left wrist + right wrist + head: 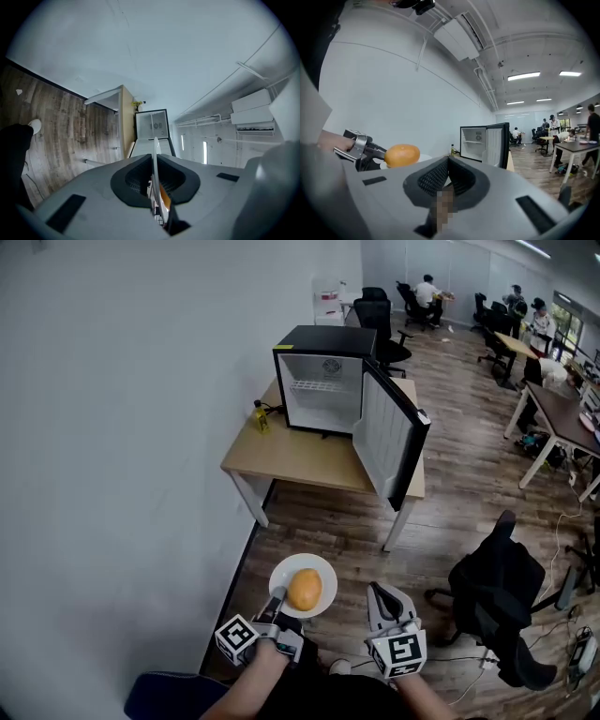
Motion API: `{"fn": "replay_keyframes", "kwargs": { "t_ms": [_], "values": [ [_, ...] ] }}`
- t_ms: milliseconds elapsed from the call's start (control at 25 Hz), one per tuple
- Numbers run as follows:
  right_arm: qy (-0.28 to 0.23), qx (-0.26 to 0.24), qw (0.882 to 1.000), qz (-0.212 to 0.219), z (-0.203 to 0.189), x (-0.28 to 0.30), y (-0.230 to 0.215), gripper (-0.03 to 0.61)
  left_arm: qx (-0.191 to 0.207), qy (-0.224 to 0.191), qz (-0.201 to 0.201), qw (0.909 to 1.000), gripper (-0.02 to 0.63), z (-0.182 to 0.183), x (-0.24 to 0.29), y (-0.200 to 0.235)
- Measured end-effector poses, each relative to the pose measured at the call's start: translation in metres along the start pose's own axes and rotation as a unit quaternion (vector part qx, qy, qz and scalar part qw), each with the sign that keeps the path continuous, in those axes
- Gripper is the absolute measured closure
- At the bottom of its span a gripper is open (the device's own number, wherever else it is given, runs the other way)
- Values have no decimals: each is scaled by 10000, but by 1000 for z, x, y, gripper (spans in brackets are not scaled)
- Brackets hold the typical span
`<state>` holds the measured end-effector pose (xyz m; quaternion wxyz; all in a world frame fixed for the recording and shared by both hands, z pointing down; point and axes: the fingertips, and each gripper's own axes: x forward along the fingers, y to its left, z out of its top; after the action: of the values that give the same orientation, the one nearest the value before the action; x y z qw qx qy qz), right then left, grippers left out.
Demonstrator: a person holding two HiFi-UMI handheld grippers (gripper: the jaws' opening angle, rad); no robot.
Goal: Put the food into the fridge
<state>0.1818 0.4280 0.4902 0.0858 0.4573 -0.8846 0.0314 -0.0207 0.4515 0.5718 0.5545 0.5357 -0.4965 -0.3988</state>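
The food (305, 589), a loose orange lump, sits on the plate (283, 571) your left tool (277, 600) pinches by its rim; your right tool (379, 591) is pressed together, empty. Tilt the plate on the way to the open fridge (323, 381) and it could roll off.

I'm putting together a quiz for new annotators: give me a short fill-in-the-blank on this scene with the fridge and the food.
1. The left hand-held gripper is shut on the rim of a white ____.
2. The food lying on it is ____ in colour.
3. The door of the fridge stands ____.
4. The fridge stands on a wooden ____, next to a small yellow bottle.
Missing words: plate; orange; open; table.
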Motion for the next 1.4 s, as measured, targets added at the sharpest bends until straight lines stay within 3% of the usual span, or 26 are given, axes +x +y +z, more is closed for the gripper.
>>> {"fn": "replay_keyframes", "kwargs": {
  "t_ms": [440, 960, 1160, 1400],
  "values": [
    [101, 305, 9995, -11, 3, 57, -25, 518, -32, 174, -210, 9996, 586, 23, 62, -9],
    [103, 427, 9985, -334, 28, 180, -72, 518, 21, 602, -170, 9980, 586, 74, 179, -23],
    [94, 449, 9979, -455, 41, 222, -78, 518, 40, 740, -384, 9965, 586, 98, 218, -34],
    [116, 480, 9965, -674, 50, 265, -82, 518, 23, 945, -186, 9954, 586, 129, 253, -30]
  ]
}}
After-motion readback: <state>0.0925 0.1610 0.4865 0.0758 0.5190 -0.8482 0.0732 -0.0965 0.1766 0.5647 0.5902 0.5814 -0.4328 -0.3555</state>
